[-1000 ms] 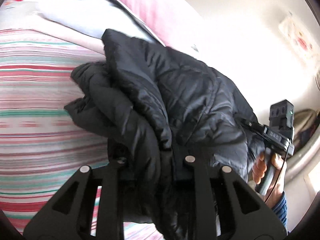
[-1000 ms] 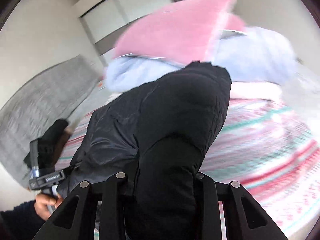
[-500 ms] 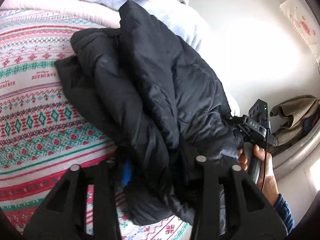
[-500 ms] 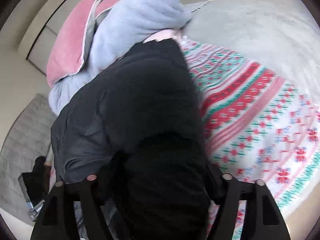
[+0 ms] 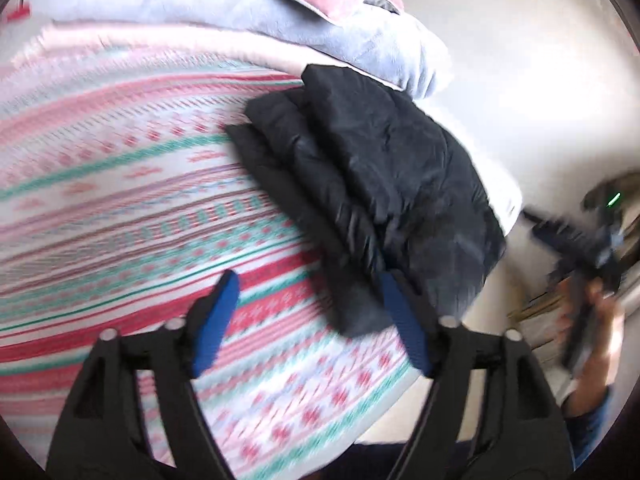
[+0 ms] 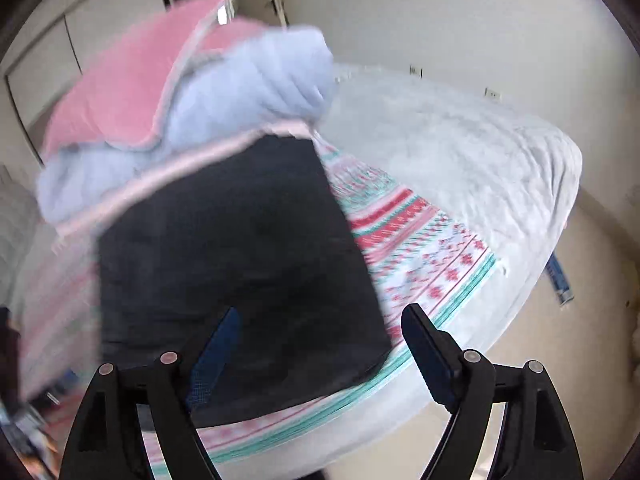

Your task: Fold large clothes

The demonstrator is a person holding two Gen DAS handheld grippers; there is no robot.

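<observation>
- Presently, black puffer jacket [image 5: 372,200] lies folded on the patterned blanket [image 5: 132,208], near the bed's edge.
- Left gripper [image 5: 308,320] and right gripper [image 6: 320,344]: fingers spread, holding nothing.
- I'd press layers flat, squaring edges.

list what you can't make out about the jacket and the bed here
- Left wrist view: the blanket pattern and the right gripper smear with motion blur; whether it is open or shut cannot be told.
- Right wrist view: the jacket is a blurred dark slab, folds unreadable.
- Both views: the jacket's underside is hidden by the jacket itself.
</observation>
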